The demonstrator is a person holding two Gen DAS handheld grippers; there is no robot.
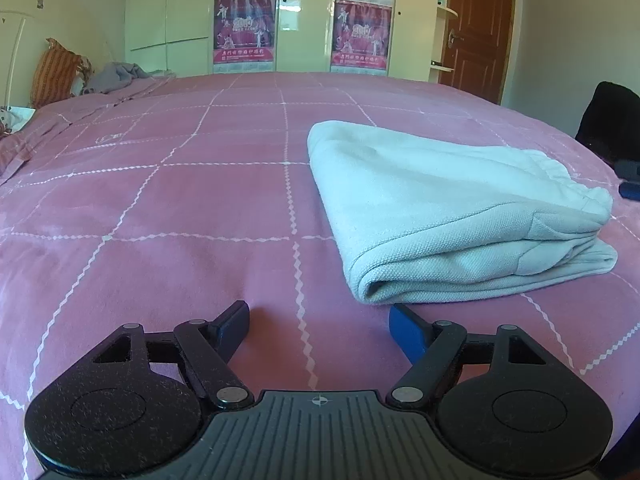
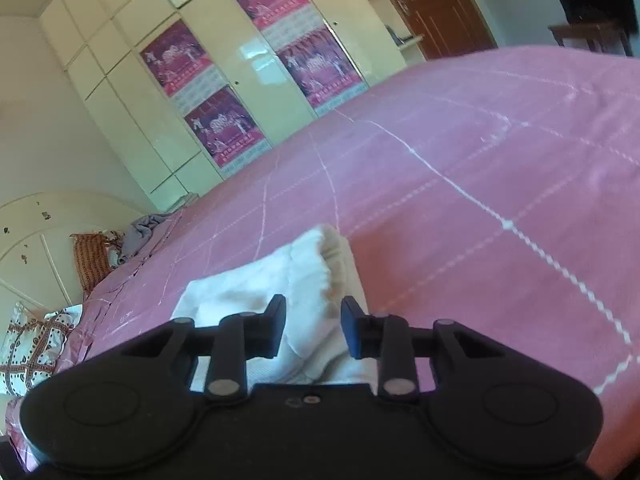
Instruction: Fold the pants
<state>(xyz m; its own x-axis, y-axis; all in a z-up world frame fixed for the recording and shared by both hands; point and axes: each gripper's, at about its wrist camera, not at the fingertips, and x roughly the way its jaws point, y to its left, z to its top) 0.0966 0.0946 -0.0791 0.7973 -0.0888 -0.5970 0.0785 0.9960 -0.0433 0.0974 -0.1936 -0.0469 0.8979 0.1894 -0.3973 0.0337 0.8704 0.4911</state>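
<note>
Folded pants [image 1: 448, 216] lying compact on bed [image 1: 180, 200]; left gripper [image 1: 320, 322] resting wide apart, empty; right gripper [image 2: 313, 330] hovering apart above waistband, apparently released.

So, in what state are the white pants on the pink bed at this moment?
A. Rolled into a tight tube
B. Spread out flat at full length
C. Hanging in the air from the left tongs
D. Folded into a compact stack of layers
D: the white pants lie on the pink bed as a stack of layers with a rounded fold edge, and the open left tongs hold nothing.
</note>
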